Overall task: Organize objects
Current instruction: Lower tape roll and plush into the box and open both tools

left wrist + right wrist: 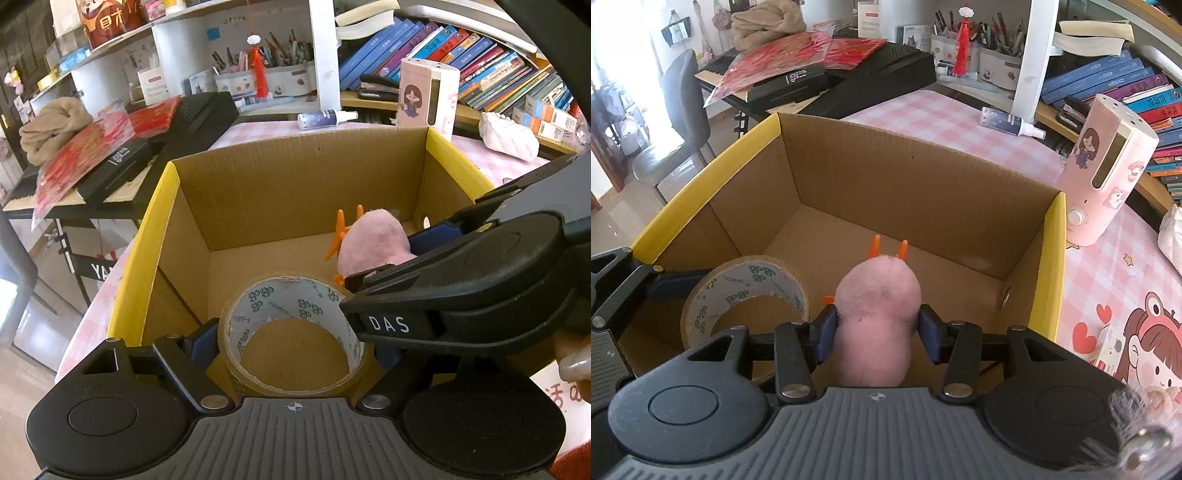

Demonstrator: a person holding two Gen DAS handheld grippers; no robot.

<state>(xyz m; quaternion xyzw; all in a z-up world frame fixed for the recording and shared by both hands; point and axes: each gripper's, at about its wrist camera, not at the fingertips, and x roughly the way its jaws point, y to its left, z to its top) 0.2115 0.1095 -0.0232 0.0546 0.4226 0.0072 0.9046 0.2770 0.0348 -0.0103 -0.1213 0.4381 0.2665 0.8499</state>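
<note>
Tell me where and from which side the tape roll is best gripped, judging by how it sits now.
Probably across the outer rim, pads on opposite sides, coming from above and the near side. The tape roll is a wide ring with an open core; the left gripper already spans it that way over the cardboard box. The right gripper, holding the pink plush toy, crowds its right side.
</note>
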